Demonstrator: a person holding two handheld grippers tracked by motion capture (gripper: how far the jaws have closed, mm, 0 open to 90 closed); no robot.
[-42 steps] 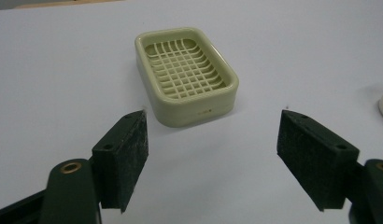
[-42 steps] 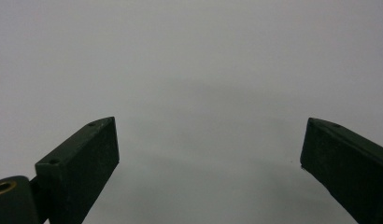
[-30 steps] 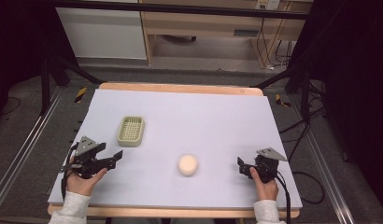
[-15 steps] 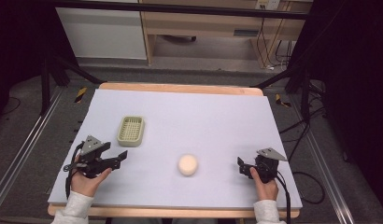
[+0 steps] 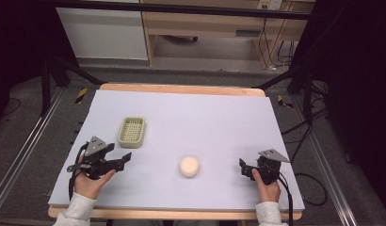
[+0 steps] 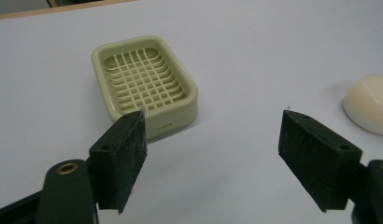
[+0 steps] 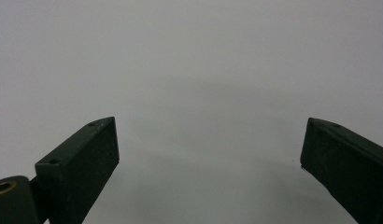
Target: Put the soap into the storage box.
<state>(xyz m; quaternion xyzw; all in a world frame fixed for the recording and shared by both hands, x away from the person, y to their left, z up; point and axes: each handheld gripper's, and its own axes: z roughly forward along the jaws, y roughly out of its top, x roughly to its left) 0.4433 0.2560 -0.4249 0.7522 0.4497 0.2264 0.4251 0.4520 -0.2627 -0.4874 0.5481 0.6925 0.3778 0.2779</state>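
A pale green soap dish (image 5: 132, 132) with a grid floor lies on the lilac table mat (image 5: 205, 117) at the left; it is also in the left gripper view (image 6: 145, 86), empty. A round cream soap bar (image 5: 189, 166) rests near the table's front middle, and its edge appears at the right of the left gripper view (image 6: 369, 103). My left gripper (image 5: 124, 158) is open, front left, pointing right between dish and soap, with nothing between its pads (image 6: 122, 161). My right gripper (image 5: 242, 165) stands open at the front right, tilted down over bare mat (image 7: 203, 93).
The table's wooden edge (image 5: 181, 88) runs along the far side. Black frame rails and cables stand on the floor around the table. A cabinet and shelf sit beyond the far edge.
My left gripper has moved to the right and slightly forward, toward the space between dish and soap. The right gripper has stayed put.
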